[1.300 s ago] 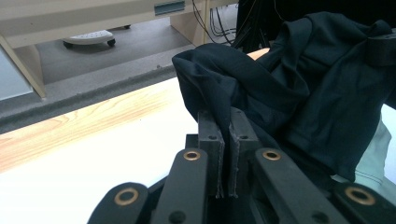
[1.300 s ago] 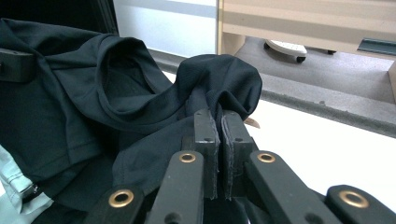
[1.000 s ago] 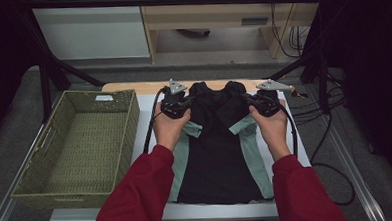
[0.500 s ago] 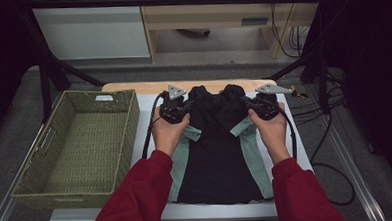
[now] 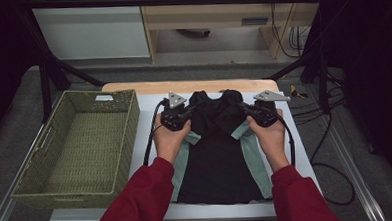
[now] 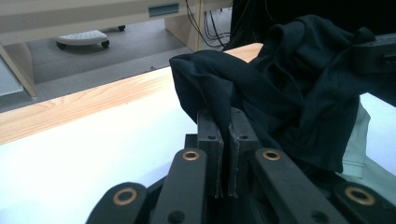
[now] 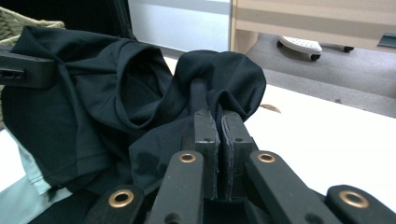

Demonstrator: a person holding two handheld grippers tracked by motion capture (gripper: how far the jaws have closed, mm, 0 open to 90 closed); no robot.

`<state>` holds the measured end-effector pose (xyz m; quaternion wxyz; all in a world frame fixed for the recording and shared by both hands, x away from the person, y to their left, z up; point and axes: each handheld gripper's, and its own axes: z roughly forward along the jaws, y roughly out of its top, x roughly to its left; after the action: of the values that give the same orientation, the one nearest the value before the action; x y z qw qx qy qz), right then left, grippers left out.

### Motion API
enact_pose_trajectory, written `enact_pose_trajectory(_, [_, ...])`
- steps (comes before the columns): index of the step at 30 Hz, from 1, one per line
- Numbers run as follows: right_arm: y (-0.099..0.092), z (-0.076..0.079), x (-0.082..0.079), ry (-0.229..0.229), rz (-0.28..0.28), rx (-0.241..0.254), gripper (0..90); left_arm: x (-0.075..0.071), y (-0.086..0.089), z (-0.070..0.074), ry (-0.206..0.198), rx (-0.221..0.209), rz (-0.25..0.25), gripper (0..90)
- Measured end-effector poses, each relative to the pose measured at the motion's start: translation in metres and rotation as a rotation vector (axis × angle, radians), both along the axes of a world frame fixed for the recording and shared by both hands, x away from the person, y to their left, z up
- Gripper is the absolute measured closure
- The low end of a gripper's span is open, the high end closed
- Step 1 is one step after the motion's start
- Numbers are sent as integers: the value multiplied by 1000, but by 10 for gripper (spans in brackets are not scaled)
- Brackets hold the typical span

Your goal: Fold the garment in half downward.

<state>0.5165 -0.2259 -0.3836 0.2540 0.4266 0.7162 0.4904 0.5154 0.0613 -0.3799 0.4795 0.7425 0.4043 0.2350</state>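
Observation:
A black garment (image 5: pixel 218 159) with pale teal side panels lies flat on the white table (image 5: pixel 149 110). Its far end is bunched and lifted. My left gripper (image 5: pixel 190 109) is shut on a fold of the black fabric at the far left corner; in the left gripper view the jaws (image 6: pixel 225 114) pinch the cloth (image 6: pixel 289 88). Shut on the far right corner is my right gripper (image 5: pixel 244 107), and the right gripper view has fabric (image 7: pixel 93 107) draped over its closed jaws (image 7: pixel 212 112). Both hands, in red sleeves, hold the grippers level over the garment.
A green woven basket (image 5: pixel 129 123) stands left of the table, close to my left hand. A wooden strip (image 5: pixel 133 86) edges the table's far side. Cables (image 5: pixel 309 110) hang off the right side. A beige cabinet (image 5: pixel 220 14) stands beyond on the floor.
My left gripper has drifted slightly nearer the person and lower, carrying its corner of fabric. The right gripper has hardly moved. Both stay shut on the cloth.

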Motion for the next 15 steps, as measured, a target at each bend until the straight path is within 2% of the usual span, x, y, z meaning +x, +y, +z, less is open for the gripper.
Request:
enact_pose_trajectory(6, [1,-5,-8,-2,15,5,865,-8,2,-7,-18,-22,10,859])
enact_pose_trajectory(15, [5,-14,-23,8,43,9,865,-20,1,-20,-56,-30,21,858])
